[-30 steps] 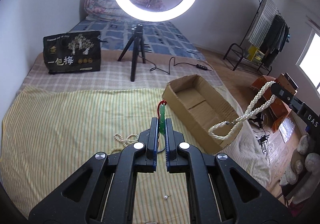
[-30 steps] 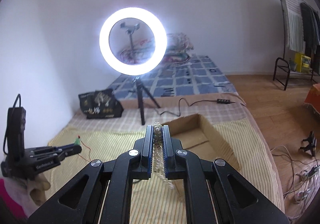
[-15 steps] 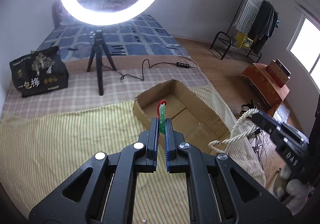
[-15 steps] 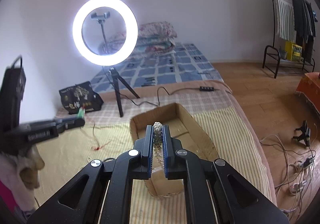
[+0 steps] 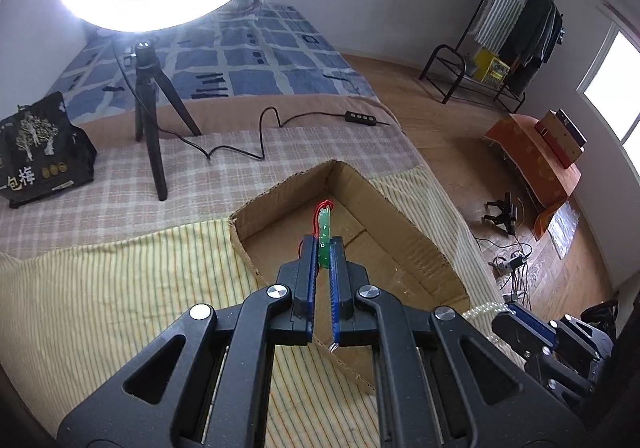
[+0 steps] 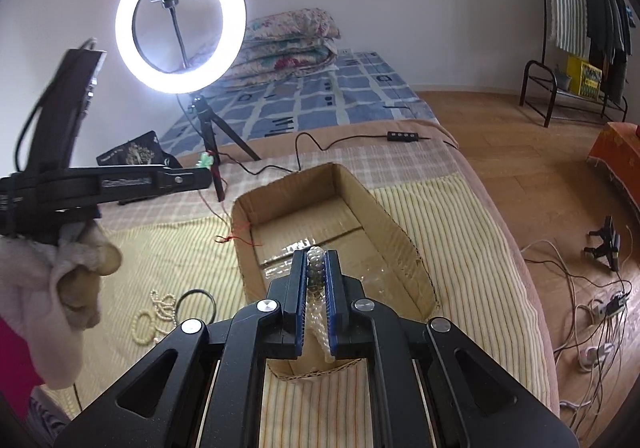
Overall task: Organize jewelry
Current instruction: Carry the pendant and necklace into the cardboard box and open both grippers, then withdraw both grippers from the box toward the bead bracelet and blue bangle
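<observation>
My left gripper (image 5: 322,244) is shut on a green pendant (image 5: 324,232) with a red cord, held above the open cardboard box (image 5: 416,244). In the right wrist view the left gripper (image 6: 206,168) is at the left, its red cord (image 6: 232,236) trailing down to the box's left rim. My right gripper (image 6: 316,260) is shut on a twisted pearl necklace (image 6: 315,268), held over the near end of the box (image 6: 400,240). The necklace hangs down between the jaws. In the left wrist view the right gripper (image 5: 508,312) shows at the lower right with the pearl strand (image 5: 482,309).
A pearl bracelet (image 6: 146,324), another pearl strand (image 6: 162,300) and a black ring (image 6: 196,304) lie on the striped sheet left of the box. A ring light on a tripod (image 6: 180,24) and a black bag (image 5: 38,152) stand behind. A cable (image 5: 256,136) crosses the bed.
Both grippers have moved toward the box with their jewelry. The left one now hangs over its interior and the right one over its near end.
</observation>
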{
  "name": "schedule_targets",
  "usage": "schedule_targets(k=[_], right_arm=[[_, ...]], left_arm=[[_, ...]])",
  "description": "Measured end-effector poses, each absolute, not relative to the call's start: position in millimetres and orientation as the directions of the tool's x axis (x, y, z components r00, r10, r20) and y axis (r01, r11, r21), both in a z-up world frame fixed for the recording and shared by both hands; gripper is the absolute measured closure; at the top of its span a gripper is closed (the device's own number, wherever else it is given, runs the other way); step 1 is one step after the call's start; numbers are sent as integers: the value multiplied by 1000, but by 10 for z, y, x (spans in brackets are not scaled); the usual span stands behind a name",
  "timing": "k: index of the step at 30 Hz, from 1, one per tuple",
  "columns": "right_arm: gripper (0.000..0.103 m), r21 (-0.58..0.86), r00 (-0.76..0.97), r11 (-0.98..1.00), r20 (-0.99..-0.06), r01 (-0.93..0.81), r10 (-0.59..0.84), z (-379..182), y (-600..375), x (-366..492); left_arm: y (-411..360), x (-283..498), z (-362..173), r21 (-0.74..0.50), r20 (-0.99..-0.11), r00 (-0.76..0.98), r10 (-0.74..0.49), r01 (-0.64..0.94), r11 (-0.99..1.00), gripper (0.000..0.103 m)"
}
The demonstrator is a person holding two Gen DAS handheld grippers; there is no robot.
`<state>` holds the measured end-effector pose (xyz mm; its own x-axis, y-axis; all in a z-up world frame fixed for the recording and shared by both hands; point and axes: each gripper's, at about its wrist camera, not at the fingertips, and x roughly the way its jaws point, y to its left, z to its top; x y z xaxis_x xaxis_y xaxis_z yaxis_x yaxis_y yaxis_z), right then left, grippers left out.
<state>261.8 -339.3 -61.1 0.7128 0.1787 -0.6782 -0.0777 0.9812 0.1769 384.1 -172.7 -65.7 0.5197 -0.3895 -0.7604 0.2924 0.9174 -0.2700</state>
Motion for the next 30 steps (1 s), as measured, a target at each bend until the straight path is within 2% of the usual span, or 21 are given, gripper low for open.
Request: schedule_targets(k=[13,14,15,16,17,18,30], right_arm=[[96,155,657,986,-737,-66,160,-802,-3402,2705],[93,151,658,986,-737,-63,155,-798,-3405,2703],[80,144,659,988,-738,-59,147,-794,-3405,2699],[71,139,661,989,-737,-55,140,-798,-3408,2706],[51,132,665,990,-735,-51,132,-797,-3407,2702],[46,125,671,991,-731,-48,124,-791,-3407,2690],[46,92,691,994,-716,-54,104,-699,-3324,2607]], left_arm=[[-1916,4006,-1109,-235,-820,454,-348,286,929,99],[-1925,4007,-1119,-231,-824,451,-343,285,930,99],[-1929,4011,-1131,-230,-827,448,-341,284,931,90],[-1926,4005,-1139,-231,-828,446,-340,281,931,69],[-1919,4005,-1129,-233,-827,449,-340,277,932,59],[-1908,3993,-1111,-234,-822,456,-340,275,933,54],[-1576,3752,-796,-182,-789,533,-305,272,945,54]])
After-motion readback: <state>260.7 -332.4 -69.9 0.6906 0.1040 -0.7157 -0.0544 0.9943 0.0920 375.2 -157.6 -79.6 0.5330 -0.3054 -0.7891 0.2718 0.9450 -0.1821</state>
